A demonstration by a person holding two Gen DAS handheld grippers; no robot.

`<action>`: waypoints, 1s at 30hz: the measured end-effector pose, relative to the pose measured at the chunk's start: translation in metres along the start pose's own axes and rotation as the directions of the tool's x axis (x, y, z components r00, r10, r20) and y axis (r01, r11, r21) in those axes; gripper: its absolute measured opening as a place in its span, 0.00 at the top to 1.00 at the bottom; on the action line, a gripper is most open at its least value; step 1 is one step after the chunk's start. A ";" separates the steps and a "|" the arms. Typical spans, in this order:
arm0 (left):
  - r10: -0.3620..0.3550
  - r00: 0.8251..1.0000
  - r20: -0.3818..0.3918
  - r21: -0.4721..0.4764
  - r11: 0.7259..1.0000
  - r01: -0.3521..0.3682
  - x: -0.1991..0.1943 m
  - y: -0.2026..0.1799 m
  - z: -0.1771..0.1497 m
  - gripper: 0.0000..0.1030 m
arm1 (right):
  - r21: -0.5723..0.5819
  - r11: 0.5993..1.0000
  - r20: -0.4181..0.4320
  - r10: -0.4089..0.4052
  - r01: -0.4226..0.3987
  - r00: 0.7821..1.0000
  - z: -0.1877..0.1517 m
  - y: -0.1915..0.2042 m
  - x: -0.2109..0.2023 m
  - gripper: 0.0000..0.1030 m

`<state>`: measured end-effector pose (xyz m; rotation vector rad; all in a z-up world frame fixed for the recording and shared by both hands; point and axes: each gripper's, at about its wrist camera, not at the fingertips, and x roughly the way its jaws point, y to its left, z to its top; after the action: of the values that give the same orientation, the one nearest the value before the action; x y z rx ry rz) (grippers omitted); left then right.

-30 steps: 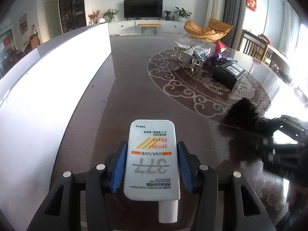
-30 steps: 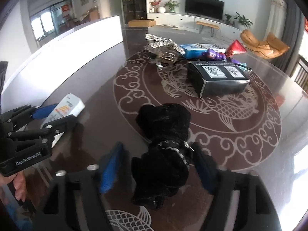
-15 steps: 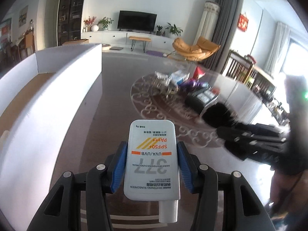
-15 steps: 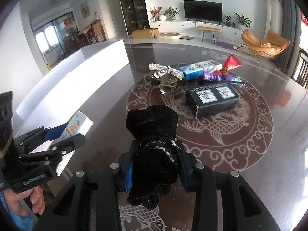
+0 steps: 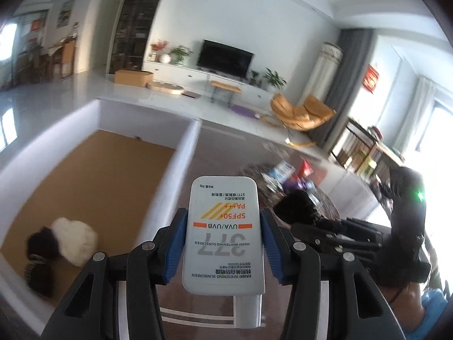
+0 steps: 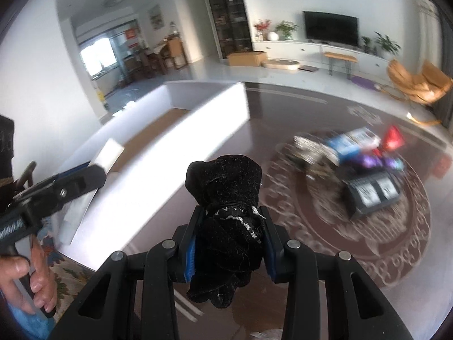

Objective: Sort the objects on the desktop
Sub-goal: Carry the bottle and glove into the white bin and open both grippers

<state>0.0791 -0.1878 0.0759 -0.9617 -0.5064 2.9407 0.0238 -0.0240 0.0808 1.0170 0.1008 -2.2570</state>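
left gripper (image 5: 223, 246) clamped on the white sunscreen tube (image 5: 223, 235), cap end toward the camera, held in the air beside the white box's (image 5: 181, 158) near wall. right gripper (image 6: 230, 240) clamped on a black plush toy (image 6: 226, 212), above the dark table (image 6: 283, 119), right of that box. best carried clear over the wall before lowering, then released low over the bare brown floor, away from the black-and-white plush (image 5: 65, 243) lying inside. worth bringing one load in at a time to avoid a clash. farther off, remaining clutter (image 6: 359, 158) waiting on the table's pattern.
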 end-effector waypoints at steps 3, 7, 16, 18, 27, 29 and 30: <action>0.053 0.998 0.022 -0.048 0.997 -0.052 -0.012 0.039 0.013 0.51 | -0.027 0.998 0.006 0.054 -0.054 0.999 0.018 0.029 0.006 0.63; 0.156 0.988 0.017 -0.095 0.984 -0.154 -0.026 0.096 0.021 0.51 | -0.087 0.989 -0.002 0.121 -0.121 0.993 0.041 0.079 0.023 0.63; 0.320 0.933 -0.164 -0.173 0.922 -0.346 -0.002 0.197 0.007 0.51 | -0.219 0.946 -0.137 0.211 -0.238 0.968 0.070 0.192 0.099 0.61; 0.341 0.918 -0.202 -0.185 0.907 -0.378 0.007 0.203 0.002 0.48 | -0.211 0.941 -0.196 0.226 -0.266 0.954 0.068 0.203 0.122 0.50; 0.334 0.936 -0.113 -0.324 0.878 -0.352 -0.007 0.209 -0.007 0.19 | -0.149 0.968 -0.037 0.200 -0.203 0.979 0.052 0.149 0.079 0.11; 0.300 0.951 -0.072 -0.318 0.897 -0.308 -0.010 0.185 -0.007 0.19 | -0.118 0.983 0.042 0.145 -0.139 0.989 0.043 0.118 0.058 0.01; 0.285 0.957 -0.058 -0.304 0.908 -0.289 -0.008 0.172 -0.003 0.19 | -0.093 0.992 0.080 0.095 -0.087 0.992 0.033 0.096 0.048 0.00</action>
<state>0.1032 -0.3504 0.0254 -1.1751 -0.9247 3.1719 0.0359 -0.1359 0.0882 0.8611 0.1160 -2.1889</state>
